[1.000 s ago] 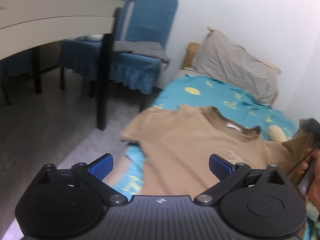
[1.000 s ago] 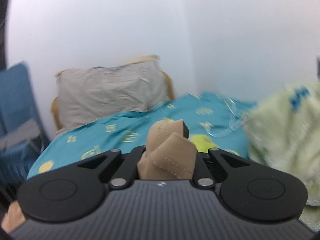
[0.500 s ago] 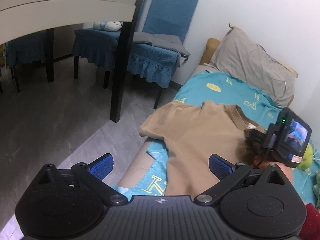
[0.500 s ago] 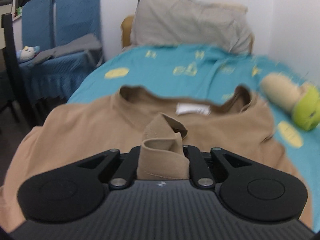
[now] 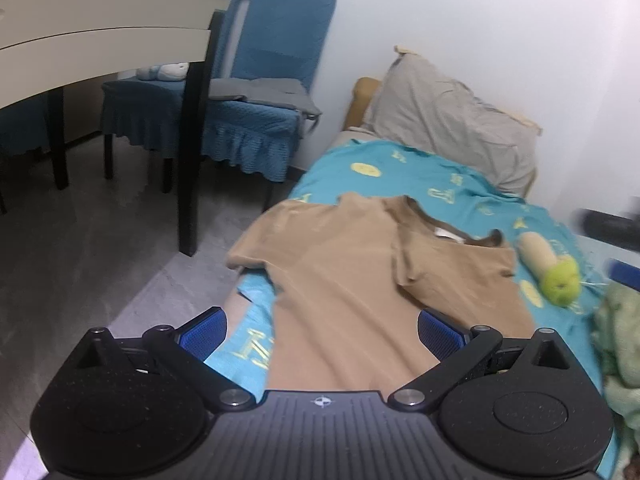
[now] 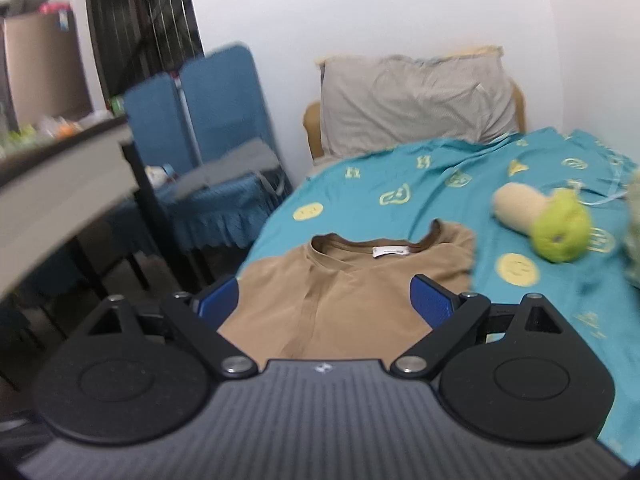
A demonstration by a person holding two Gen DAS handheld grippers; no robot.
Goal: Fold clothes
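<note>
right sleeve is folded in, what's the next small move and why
Probably bring the left tongs, open and empty, to the left sleeve, which lies spread flat off the bed edge. The right tongs have just opened, holding nothing; that side of the tan shirt is folded.

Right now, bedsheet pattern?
Teal bedsheet with yellow smiley-style prints; clearest in right wrist view.

A bed (image 5: 452,184) under a teal patterned sheet carries a tan T-shirt (image 5: 360,280) spread flat along its chair-side edge, a grey pillow (image 5: 448,120) at the head, and a green-and-cream plush toy (image 5: 552,268) towards the wall-side edge.
</note>
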